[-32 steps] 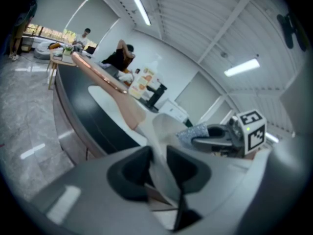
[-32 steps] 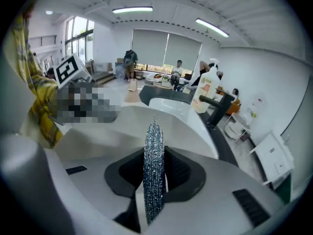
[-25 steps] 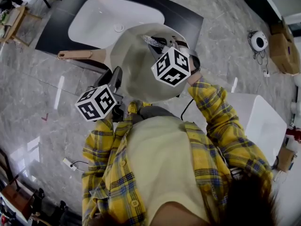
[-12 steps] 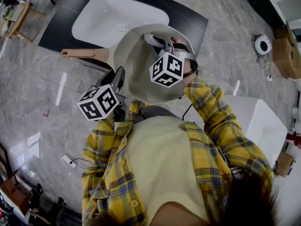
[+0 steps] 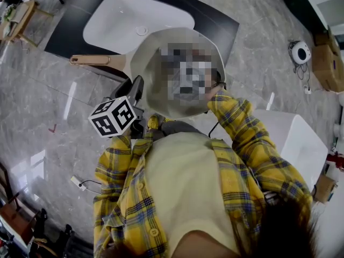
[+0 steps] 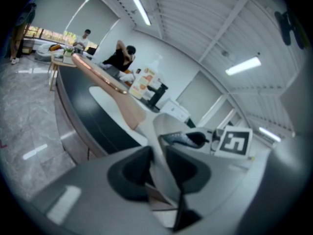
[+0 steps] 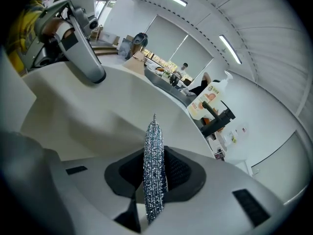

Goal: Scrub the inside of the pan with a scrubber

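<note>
Dark tabletop [image 5: 215,21] with sink [image 5: 123,23]; left claw [image 6: 159,169] clamps pan [image 5: 142,74] rim, right claw [image 7: 154,173] pinches steel scrubber [image 7: 152,146], tip toward 12 o'clock, pan wall probably just ahead.

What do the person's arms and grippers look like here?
Both sleeves are yellow plaid. The left gripper and right gripper have grey bodies with black pads; each carries a cube with black-and-white square markers.

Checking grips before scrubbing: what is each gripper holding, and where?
Left gripper clamps the pan by its rim; right gripper pinches the steel scrubber around its middle.
</note>
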Tool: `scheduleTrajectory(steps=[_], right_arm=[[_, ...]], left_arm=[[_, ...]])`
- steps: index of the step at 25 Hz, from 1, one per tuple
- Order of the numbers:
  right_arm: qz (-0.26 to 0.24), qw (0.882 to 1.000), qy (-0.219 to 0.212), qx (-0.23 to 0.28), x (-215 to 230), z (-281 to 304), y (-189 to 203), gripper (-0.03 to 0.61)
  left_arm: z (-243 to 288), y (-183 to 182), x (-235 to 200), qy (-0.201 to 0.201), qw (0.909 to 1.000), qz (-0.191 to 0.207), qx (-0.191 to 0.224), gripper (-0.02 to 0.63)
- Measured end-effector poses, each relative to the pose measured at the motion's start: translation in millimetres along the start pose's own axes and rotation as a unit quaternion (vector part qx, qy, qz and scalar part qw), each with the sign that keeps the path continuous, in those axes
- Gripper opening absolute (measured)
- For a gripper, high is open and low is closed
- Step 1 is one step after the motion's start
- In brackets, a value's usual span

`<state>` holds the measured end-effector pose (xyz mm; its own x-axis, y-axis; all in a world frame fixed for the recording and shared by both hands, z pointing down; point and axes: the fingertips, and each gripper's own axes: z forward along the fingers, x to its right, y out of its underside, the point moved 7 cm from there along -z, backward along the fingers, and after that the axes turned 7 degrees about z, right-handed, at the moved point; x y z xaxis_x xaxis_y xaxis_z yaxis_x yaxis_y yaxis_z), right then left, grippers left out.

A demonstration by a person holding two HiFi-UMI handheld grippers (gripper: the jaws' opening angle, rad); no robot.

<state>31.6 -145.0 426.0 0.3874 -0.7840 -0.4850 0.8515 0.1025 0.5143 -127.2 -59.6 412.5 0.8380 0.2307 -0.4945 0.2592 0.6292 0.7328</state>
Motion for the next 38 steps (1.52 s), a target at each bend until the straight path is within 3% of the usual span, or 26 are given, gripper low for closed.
scheduleTrajectory(steps=[18, 38], right_arm=[[-0.093, 0.988, -0.12, 0.01, -57, -17, -17, 0.083], [-0.089, 0.969, -0.23, -0.016, -82, -48, -16, 0.083]], left_arm=[[1, 1, -2, 0.0, 1.0, 0.006, 0.001, 0.107], [0, 1, -1, 0.005, 0.9999, 0.01, 0.003, 0.109]])
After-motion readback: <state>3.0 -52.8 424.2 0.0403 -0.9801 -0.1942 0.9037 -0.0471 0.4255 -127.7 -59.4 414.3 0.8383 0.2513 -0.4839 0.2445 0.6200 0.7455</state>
